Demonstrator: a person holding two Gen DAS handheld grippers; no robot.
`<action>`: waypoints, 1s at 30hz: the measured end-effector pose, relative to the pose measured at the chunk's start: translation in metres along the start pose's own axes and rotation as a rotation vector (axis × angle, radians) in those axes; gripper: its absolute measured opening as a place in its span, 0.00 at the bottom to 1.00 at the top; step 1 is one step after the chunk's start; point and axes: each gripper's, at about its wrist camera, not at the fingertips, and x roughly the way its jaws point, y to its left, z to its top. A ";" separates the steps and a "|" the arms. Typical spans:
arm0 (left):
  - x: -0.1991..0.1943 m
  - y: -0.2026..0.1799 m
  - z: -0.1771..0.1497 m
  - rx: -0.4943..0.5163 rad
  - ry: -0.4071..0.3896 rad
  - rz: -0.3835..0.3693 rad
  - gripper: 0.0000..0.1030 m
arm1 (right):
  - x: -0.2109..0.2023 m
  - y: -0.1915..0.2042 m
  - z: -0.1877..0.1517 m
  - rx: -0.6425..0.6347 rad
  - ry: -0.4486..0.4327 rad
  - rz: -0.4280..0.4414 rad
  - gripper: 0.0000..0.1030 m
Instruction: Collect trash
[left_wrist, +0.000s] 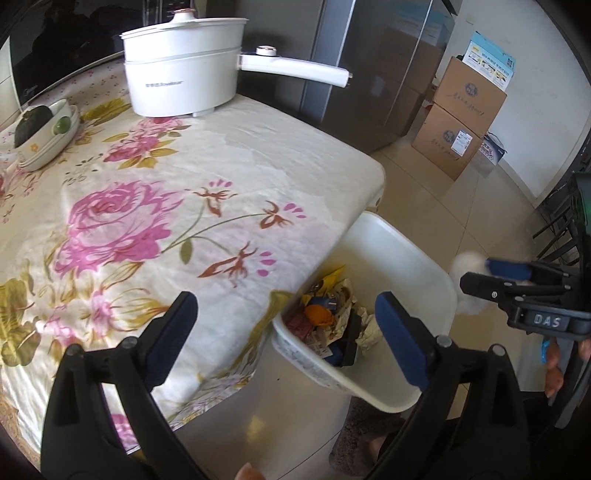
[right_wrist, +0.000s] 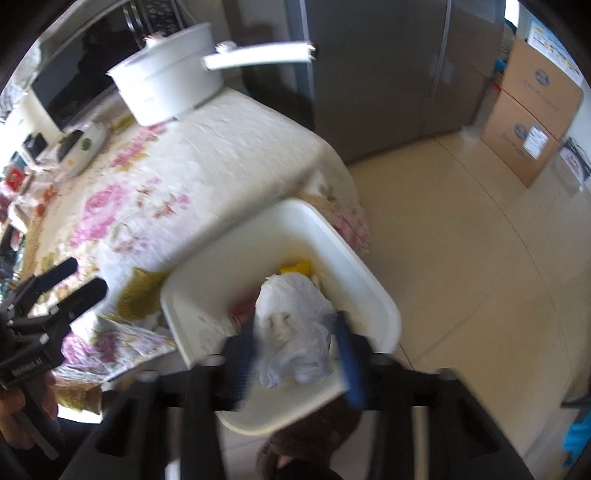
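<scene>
Over the white bin, "DAS"-marked right tongs clamp crumpled tissue; left tongs gape apart.

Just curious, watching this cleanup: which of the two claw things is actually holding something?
The right gripper: its blue fingers pinch a crumpled white tissue wad above the white trash bin. The left gripper is open, with nothing between its fingers.

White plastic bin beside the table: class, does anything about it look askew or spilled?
Nothing spilled. The white plastic bin looks tilted toward the flowered tablecloth, though the fisheye may exaggerate this; its wrappers stay inside. The right gripper holds a crumpled white tissue over it.
</scene>
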 end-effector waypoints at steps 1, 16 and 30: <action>-0.002 0.003 0.000 -0.006 0.002 0.011 0.94 | -0.001 0.002 0.001 -0.004 -0.017 -0.018 0.79; -0.041 0.043 -0.015 -0.060 -0.014 0.106 0.94 | -0.021 0.026 -0.001 -0.033 -0.091 -0.052 0.79; -0.113 0.062 -0.045 -0.121 -0.174 0.219 0.94 | -0.090 0.095 -0.036 -0.199 -0.376 -0.128 0.83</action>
